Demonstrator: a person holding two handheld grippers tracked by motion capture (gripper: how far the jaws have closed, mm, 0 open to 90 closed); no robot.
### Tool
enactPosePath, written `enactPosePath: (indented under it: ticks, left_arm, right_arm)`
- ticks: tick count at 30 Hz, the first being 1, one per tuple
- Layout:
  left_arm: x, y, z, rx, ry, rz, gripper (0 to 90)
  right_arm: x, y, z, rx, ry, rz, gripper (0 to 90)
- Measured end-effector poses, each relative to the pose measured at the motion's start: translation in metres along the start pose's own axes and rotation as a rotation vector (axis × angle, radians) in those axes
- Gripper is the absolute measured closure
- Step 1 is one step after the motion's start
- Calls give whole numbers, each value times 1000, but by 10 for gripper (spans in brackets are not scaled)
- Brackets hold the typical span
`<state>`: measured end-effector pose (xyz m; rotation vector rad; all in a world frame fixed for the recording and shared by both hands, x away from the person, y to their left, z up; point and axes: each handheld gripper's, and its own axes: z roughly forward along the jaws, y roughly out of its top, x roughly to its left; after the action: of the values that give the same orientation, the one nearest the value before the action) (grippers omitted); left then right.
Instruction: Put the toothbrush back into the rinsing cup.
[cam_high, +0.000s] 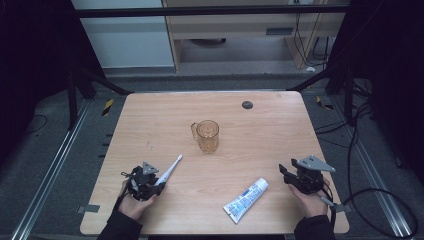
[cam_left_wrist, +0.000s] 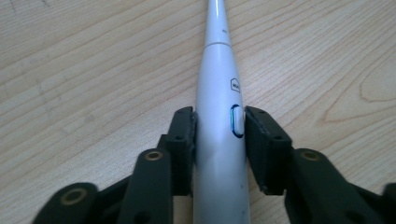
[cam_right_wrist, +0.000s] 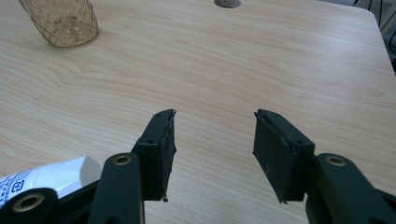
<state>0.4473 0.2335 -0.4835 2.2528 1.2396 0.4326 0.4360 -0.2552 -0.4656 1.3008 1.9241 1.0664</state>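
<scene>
Black jaws of the left gripper (cam_left_wrist: 218, 135) flank the white plastic electric toothbrush (cam_left_wrist: 219, 140) at its handle, level with the blue-ringed button. Both pads lie at the handle's sides; whether they press on it cannot be told. In the high view the left gripper (cam_high: 150, 184) sits at the near left of the table, and the toothbrush (cam_high: 169, 170) lies flat on the surface, its narrow head pointing away toward the table's middle.

Beyond the toothbrush head, near the centre of the table, an amber cut-glass mug (cam_high: 206, 135) with a side handle stands upright, well apart from both grippers. A white toothpaste tube with blue print (cam_high: 245, 200) lies flat on the near right portion, angled, between the two hands. The right gripper (cam_high: 286, 173) hovers to the right of the tube; its jaws stand apart with nothing between them, bare wood showing in the gap (cam_right_wrist: 215, 149).

Supporting surface: a light wood-grain rectangular table (cam_high: 260, 145) with rounded corners and a dark round grommet (cam_high: 247, 105) near its far edge. Grey carpet floor (cam_high: 45, 150) surrounds it, with black frame bars, trailing cables (cam_high: 365, 165) at the right, and a pale wooden cabinet (cam_high: 235, 30) at the rear.
</scene>
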Motion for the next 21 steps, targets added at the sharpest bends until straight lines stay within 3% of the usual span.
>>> enactPosePath:
  ticks: [8,18,21]
  left_arm:
    - [2,7,-14,-34,-15,8,504]
    - [8,27,-31,-44,-37,22,490]
    - [8,33,-29,-11,-53,33,490]
  right_arm:
    - [0,2,-2,-8,-5,7,468]
    - [-2,4,-2,-11,-7,5,468]
    - [-2,4,-1,-7,-6,6,468]
